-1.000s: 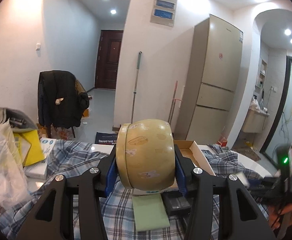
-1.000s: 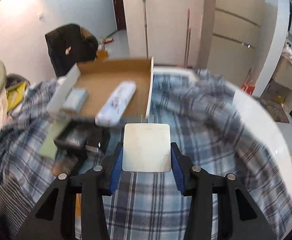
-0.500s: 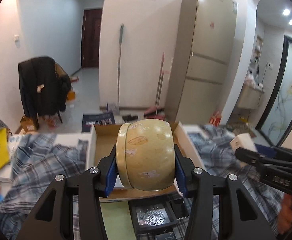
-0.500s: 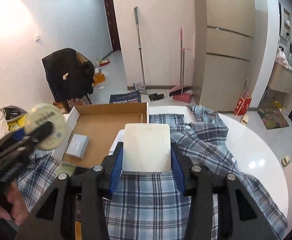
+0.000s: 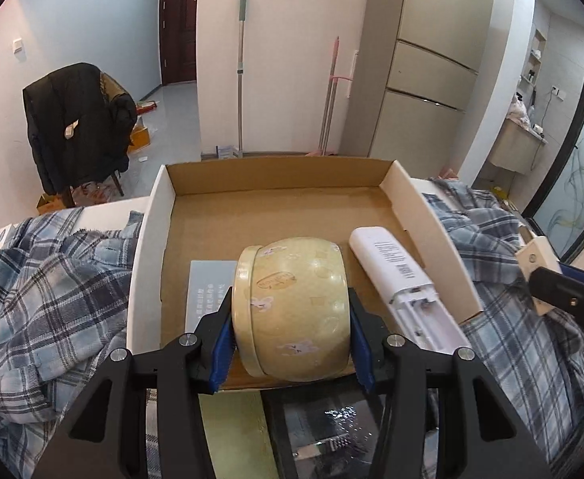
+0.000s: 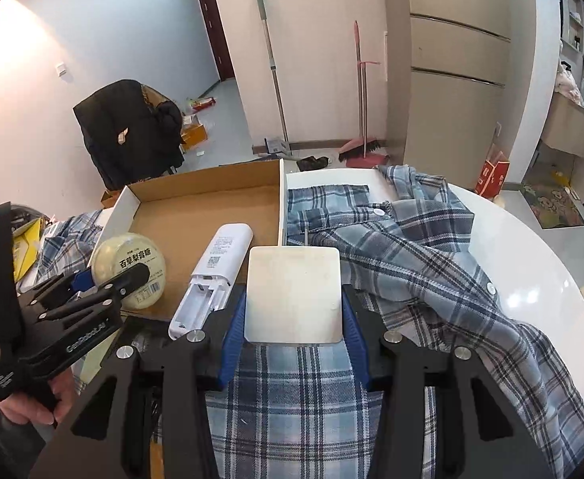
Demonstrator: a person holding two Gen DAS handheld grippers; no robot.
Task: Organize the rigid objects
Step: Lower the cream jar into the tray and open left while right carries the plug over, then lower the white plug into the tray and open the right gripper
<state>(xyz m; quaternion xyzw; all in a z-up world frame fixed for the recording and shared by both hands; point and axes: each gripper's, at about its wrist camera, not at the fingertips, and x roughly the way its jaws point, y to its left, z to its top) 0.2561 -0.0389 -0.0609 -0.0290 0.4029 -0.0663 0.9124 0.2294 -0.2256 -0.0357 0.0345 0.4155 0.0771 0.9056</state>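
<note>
Now carried over the cardboard box (image 5: 276,215), the left claw (image 5: 290,335) clamps the slick, rigid round tin (image 5: 292,307) by its flat ends; the right claw (image 6: 294,321) clamps a stiff white box (image 6: 294,293) beside it.

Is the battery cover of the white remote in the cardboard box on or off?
Off. The white remote shows its bare battery compartment at the near end.

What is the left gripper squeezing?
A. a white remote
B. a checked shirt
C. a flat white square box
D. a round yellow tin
D: the left gripper has its blue pads pressed on both sides of the round yellow tin, held over the cardboard box.
</note>
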